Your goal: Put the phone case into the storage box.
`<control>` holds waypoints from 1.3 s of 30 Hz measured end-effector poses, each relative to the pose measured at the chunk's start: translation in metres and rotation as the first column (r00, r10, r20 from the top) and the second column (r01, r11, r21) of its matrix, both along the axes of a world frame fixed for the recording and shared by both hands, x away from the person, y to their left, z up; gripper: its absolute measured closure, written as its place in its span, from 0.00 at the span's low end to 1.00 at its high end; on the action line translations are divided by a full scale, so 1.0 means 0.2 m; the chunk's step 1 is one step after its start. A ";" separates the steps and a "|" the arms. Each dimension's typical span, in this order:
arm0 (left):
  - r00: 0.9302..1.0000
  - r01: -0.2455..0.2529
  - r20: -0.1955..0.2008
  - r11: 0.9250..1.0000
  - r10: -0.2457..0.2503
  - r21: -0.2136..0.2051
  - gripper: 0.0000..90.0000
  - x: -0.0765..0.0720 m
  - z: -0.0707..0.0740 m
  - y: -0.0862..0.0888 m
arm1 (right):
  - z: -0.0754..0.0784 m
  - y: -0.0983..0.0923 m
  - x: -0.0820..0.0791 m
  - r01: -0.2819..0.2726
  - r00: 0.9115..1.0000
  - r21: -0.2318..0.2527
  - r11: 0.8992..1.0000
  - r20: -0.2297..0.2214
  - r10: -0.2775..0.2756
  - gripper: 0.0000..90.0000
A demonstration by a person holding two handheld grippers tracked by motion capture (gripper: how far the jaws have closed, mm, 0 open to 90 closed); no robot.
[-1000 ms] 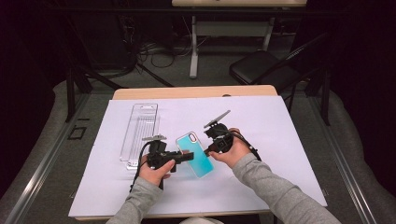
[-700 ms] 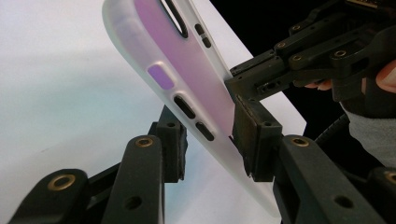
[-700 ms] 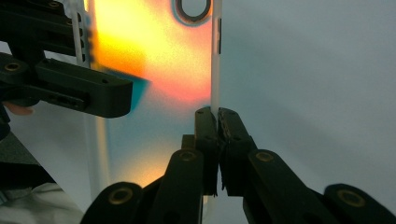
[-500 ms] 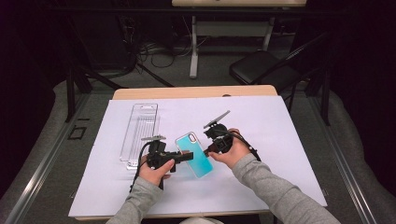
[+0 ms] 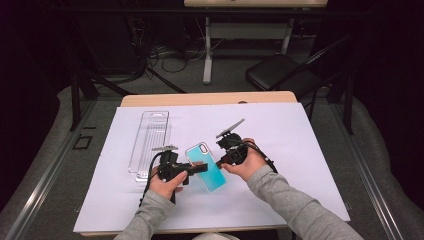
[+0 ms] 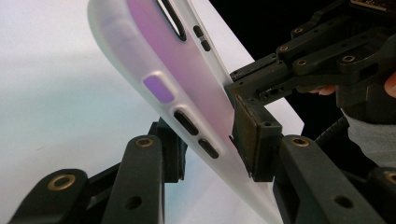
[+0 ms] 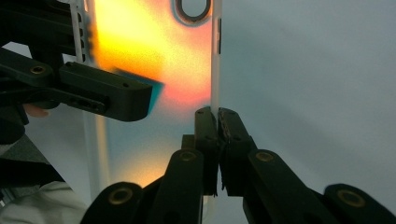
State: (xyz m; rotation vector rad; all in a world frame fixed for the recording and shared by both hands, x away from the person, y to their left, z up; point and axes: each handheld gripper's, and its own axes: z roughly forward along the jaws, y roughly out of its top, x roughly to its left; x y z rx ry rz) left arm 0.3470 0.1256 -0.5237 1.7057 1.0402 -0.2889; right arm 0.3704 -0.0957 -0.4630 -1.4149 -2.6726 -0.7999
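Case lifted off the sheet, pinched at opposite edges by left gripper and right gripper. Clear package lying apart, untouched; placing probably left to do.

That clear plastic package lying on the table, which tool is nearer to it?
Left. The left tool sits just beside the clear plastic package, while the right tool is farther off, across the phone case.

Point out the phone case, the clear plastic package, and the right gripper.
phone case point(image 5: 206, 166), high view, middle of its teal back.
clear plastic package point(image 5: 151, 140), high view, centre of the tray.
right gripper point(image 7: 217, 122), right gripper view, between its fingertips at the case's edge.
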 end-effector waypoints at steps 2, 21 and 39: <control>1.000 0.001 -0.001 1.000 -0.001 -0.001 0.74 0.00 0.00 0.00 | 0.00 0.00 0.00 0.000 1.000 0.004 1.000 -0.001 0.000 0.97; 1.000 -0.012 -0.009 1.000 0.012 -0.010 0.75 0.00 0.00 0.01 | 0.00 0.00 0.00 0.004 1.000 0.002 1.000 0.001 -0.004 0.97; 0.999 -0.018 -0.028 0.999 0.017 -0.032 0.78 0.00 0.00 0.01 | 0.00 0.01 0.00 0.006 1.000 0.001 1.000 -0.005 -0.006 0.97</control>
